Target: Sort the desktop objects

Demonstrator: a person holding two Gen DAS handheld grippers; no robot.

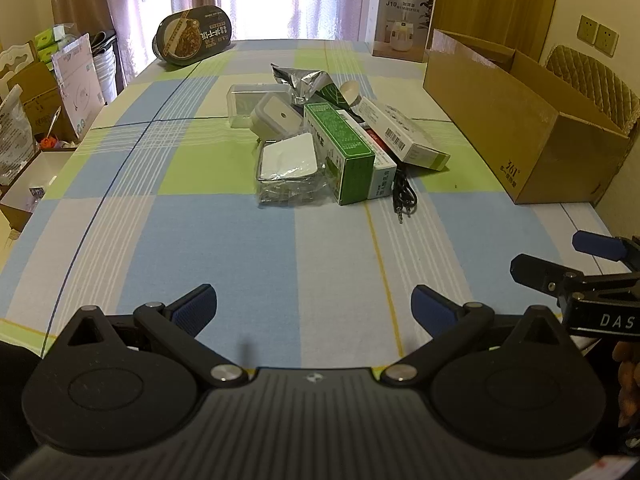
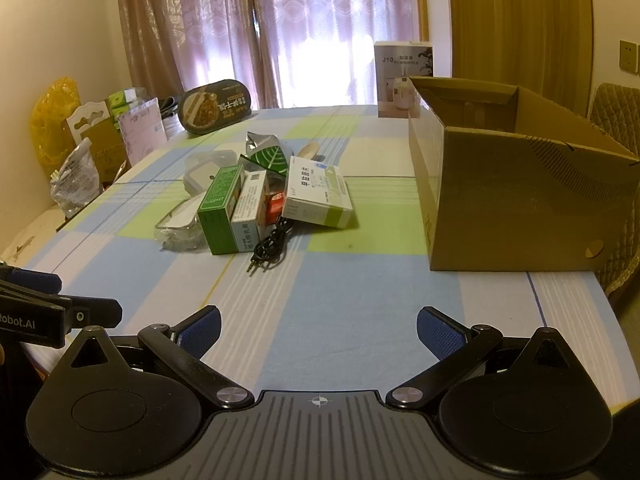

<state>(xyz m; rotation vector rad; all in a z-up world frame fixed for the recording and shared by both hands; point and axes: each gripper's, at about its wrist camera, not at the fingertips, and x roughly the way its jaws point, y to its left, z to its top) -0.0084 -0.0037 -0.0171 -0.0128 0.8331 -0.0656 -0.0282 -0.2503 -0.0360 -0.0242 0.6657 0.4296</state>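
The sort has not begun, it is judged: nothing is held, and the cardboard box [image 2: 516, 200] at the right edge of the table [image 2: 360, 320] appears empty as far as its inside can be seen.

The left claw [image 1: 314, 310] is held spread and empty above the near edge, and the right claw [image 2: 319, 330] is likewise spread and empty beside it.

Toward the middle of the table the pile is seen: at its left one clear plastic tray [image 2: 176, 226], behind it a white lidded container [image 2: 204, 174], then one green carton [image 2: 221, 210] touching one white carton [image 2: 250, 210], one coiled black audio cable [image 2: 270, 248] in front, a foil pouch [image 2: 266, 156] behind, and one white-and-green flat box [image 2: 318, 196] at the right. A small red item between the cartons cannot be identified.

A reach forward to the pile is called for next; the cable or the flat box lies nearest the cardboard box.
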